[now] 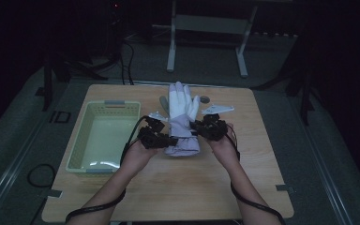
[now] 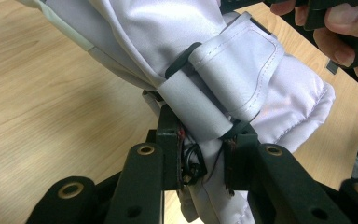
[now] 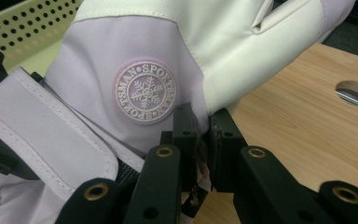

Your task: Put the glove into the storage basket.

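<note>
A white and lilac ski glove point(image 1: 182, 123) hangs just above the middle of the wooden table point(image 1: 183, 183), fingers pointing away from me. My left gripper point(image 1: 168, 139) is shut on the glove's wrist strap point(image 2: 214, 100) at the cuff's left side. My right gripper point(image 1: 196, 127) is shut on the glove's right edge, just below a round snowflake badge point(image 3: 145, 90). In the left gripper view my gripper point(image 2: 204, 135) pinches the strap between its jaws. In the right gripper view my gripper point(image 3: 203, 133) has lilac fabric squeezed between its jaws.
A pale green perforated basket point(image 1: 104, 137) stands on the table's left part, beside my left hand. A round hole point(image 1: 205, 99) sits near the table's far edge, behind the glove. Beyond the table stand a white frame's legs point(image 1: 206, 42) on the dark floor.
</note>
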Motion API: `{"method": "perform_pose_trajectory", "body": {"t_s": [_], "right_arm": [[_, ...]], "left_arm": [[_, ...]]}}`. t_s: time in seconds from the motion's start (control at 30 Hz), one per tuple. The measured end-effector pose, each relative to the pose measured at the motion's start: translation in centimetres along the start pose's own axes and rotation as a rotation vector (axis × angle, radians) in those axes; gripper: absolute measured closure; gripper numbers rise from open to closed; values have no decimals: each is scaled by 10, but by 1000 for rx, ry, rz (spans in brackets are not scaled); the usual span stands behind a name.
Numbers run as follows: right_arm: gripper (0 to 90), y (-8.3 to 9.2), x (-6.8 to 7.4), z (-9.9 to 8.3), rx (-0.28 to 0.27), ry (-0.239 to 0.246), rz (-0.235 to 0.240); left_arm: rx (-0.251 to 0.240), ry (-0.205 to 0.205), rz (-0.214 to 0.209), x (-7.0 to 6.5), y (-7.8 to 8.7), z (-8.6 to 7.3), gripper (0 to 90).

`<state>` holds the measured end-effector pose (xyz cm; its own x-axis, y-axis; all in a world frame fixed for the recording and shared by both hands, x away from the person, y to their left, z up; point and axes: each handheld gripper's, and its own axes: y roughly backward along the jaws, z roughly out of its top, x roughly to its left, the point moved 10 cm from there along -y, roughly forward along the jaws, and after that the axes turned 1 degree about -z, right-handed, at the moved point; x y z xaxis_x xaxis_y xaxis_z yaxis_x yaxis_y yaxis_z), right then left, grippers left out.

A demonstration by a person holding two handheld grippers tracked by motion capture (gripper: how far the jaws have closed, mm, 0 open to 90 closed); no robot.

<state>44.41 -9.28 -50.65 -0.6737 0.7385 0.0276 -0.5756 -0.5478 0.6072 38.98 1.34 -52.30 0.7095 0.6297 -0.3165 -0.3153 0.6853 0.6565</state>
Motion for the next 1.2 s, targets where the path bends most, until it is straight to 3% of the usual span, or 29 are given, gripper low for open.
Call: {"method": "perform_pose_trajectory", "body": {"t_s": [0.4, 1.2], "right_arm": [[831, -10, 26, 15, -1, 26, 18], [831, -50, 97, 48, 5, 75, 74]], "left_arm": [[15, -14, 12, 15, 28, -10, 732], [51, -13, 65, 56, 94, -48, 731]]}}
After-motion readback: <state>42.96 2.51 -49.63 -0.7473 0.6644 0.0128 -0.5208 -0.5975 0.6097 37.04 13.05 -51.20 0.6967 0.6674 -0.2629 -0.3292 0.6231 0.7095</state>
